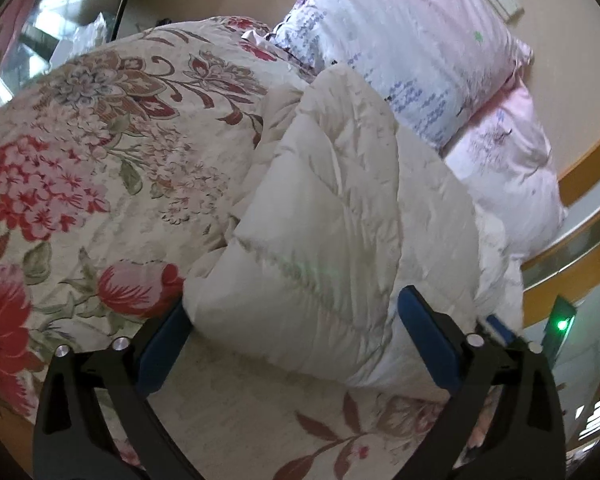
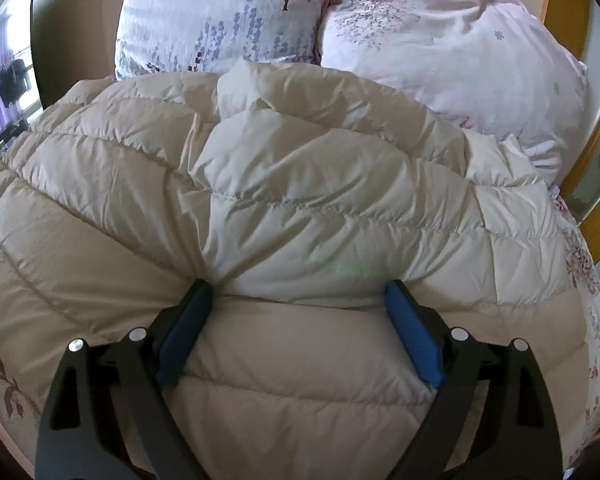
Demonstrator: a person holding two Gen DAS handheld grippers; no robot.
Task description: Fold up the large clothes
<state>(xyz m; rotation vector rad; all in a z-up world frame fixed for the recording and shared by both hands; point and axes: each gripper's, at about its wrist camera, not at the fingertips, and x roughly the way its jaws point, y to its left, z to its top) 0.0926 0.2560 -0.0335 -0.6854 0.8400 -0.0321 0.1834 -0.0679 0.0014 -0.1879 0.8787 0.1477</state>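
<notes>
In the left wrist view, a flowered bedspread (image 1: 80, 168) covers the bed on the left, printed with red and pink blooms. To its right lies the cream quilted coat (image 1: 324, 216), bundled in a long folded heap running up toward the pillows. The left gripper (image 1: 296, 312) stands with its jaws wide apart, one blue pad on each side of the near end of the heap; the coat bulges between them, but whether the pads press on it cannot be told. Further right, two pink pillows (image 1: 428, 40) lean against the wall.

In the right wrist view, the coat (image 2: 284, 184) fills most of the frame, spread over the bed with puffy stitched bands. The right gripper (image 2: 300, 292) is spread wide, its tips resting at a fold of the coat without clamping it. Behind, the pillows (image 2: 440, 52) sit side by side, and a wooden frame (image 2: 568, 12) edges the right.
</notes>
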